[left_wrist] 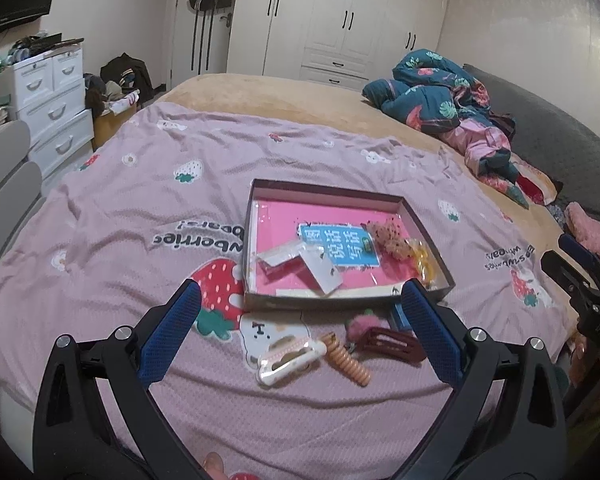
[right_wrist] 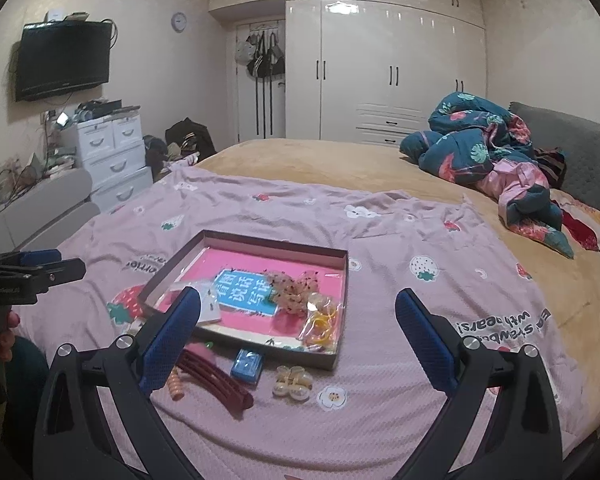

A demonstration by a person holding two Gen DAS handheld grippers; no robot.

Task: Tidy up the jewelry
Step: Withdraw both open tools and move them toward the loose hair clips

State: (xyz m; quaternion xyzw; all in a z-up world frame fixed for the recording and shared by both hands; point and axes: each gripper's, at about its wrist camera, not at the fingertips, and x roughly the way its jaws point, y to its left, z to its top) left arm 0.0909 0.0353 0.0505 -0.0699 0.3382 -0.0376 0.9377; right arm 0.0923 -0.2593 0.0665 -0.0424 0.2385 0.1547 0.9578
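On the pink bedspread point(left_wrist: 148, 208) sits the shallow box point(left_wrist: 332, 194), and my jewelry pieces are split between it and the cloth in front of it. Inside the box I see white cards point(left_wrist: 300, 266), a beaded floral piece point(left_wrist: 392, 238) and a clear bag of yellow bands point(left_wrist: 422, 260), all lying on a pink sheet with a blue label point(left_wrist: 340, 246).

Outside the box, the left wrist view shows a white hair clip point(left_wrist: 286, 362), an orange spiral tie point(left_wrist: 346, 364), a dark red snap clip point(left_wrist: 392, 344) and a pink fuzzy piece point(left_wrist: 358, 326). The white clip does not show in the right wrist view, which instead shows in full a small blue packet point(right_wrist: 247, 366) and pale pearl clips point(right_wrist: 293, 383) just beside the box's near wall.

My left gripper point(left_wrist: 300, 304) hangs over the loose items, jaws spread wide and holding nothing. My right gripper point(right_wrist: 298, 308) is likewise spread and empty.
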